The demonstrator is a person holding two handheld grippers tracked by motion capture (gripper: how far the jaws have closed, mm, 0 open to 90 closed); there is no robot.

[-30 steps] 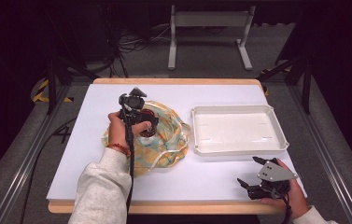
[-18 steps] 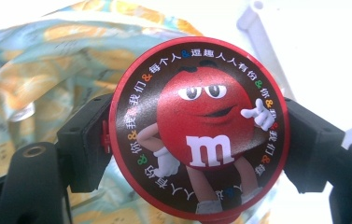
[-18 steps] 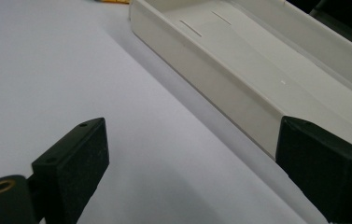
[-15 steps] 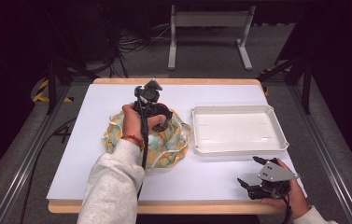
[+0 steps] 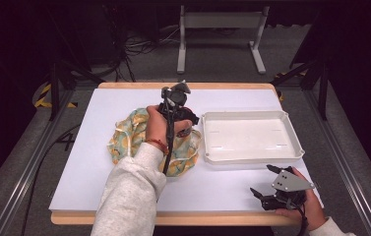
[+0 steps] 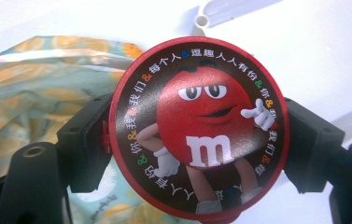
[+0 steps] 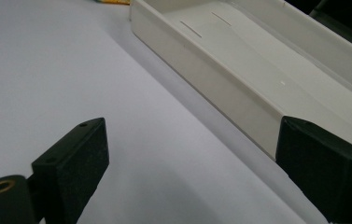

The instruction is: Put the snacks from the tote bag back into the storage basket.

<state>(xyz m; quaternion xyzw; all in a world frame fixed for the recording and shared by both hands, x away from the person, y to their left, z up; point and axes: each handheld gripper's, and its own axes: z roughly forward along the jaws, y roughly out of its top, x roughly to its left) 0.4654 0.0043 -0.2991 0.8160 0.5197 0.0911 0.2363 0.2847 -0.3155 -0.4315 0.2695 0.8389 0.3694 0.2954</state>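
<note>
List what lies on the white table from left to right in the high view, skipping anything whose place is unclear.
Crumpled yellow-and-teal patterned bag → left gripper shut on a round red-rimmed candy tin → shallow white rectangular plastic tray → right gripper, jaws open, at the table's near right corner.

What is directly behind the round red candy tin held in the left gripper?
Behind the candy tin, clamped in the left gripper, lie the patterned bag and the white table. Whatever sits straight behind the tin is covered.

Left tool (image 5: 185,129) clamped shut, arm stretched over mid-desk; right tool (image 5: 265,187) gapes wide, resting at the near right corner.
</note>
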